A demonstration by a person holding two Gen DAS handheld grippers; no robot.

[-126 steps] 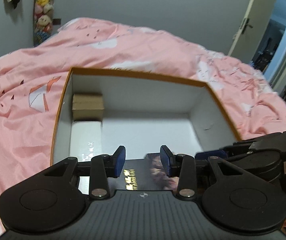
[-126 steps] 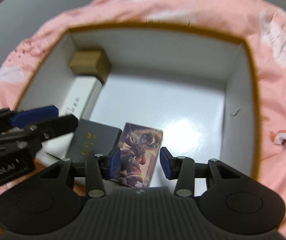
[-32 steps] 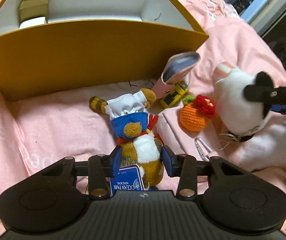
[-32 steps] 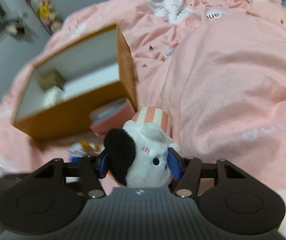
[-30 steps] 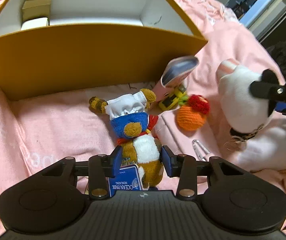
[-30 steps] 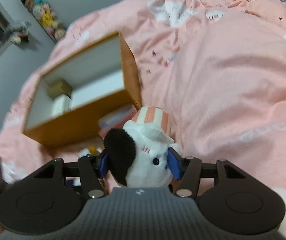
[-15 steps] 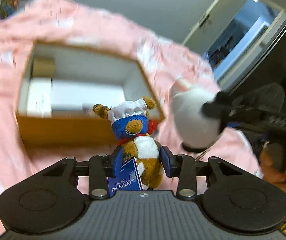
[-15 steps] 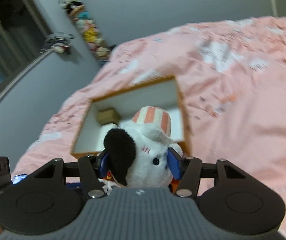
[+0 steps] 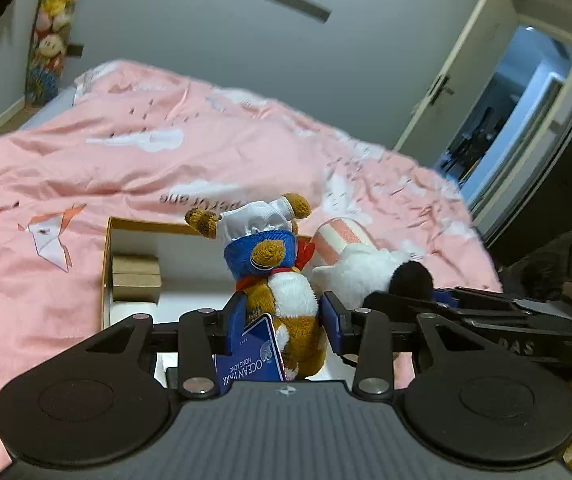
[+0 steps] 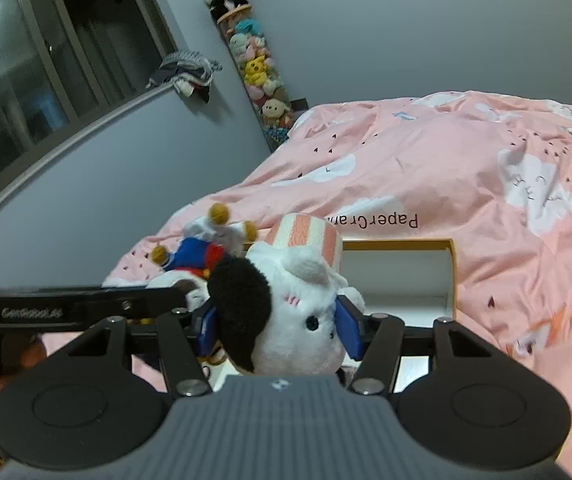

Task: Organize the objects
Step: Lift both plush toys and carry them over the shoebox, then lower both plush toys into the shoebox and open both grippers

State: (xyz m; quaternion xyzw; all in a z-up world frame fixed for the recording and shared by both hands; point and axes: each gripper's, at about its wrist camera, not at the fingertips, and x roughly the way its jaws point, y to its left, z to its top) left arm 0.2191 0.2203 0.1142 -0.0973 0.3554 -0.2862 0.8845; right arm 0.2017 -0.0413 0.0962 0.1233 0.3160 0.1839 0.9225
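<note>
Readable text first: the blue hang tag point(image 9: 252, 354) on the brown plush point(image 9: 282, 280) reads "OCEAN PARK HONG KONG", upside down in the left wrist view; the pink duvet point(image 10: 466, 184) has "PaperCran…" printed just behind the box point(image 10: 452, 268); the left gripper's body in the right wrist view carries a blurred "GenRobot.AI"-type mark. Left gripper point(image 9: 282, 322): blue pads pressed on the brown plush's lower body, jaws about half spread w/ the toy filling the gap. Right gripper point(image 10: 280, 326): pads clamped on both sides of the white plush point(image 10: 286, 304) w/ black ear and pink-striped hat, also about half spread. Vs approx. 1 s ago: both toys were low on the duvet in front of the box's orange outer wall; now both are lifted and sit side by side, nearly touching, over the box's near edge, and the white interior is seen from above. Inside, a tan carton point(image 9: 136, 276) sits in the far-left corner w/ a white pkg in front of it; the centre and right of the floor look bare as far as visible. Box rim is thin, orange-edged; soft duvet all round it.
</note>
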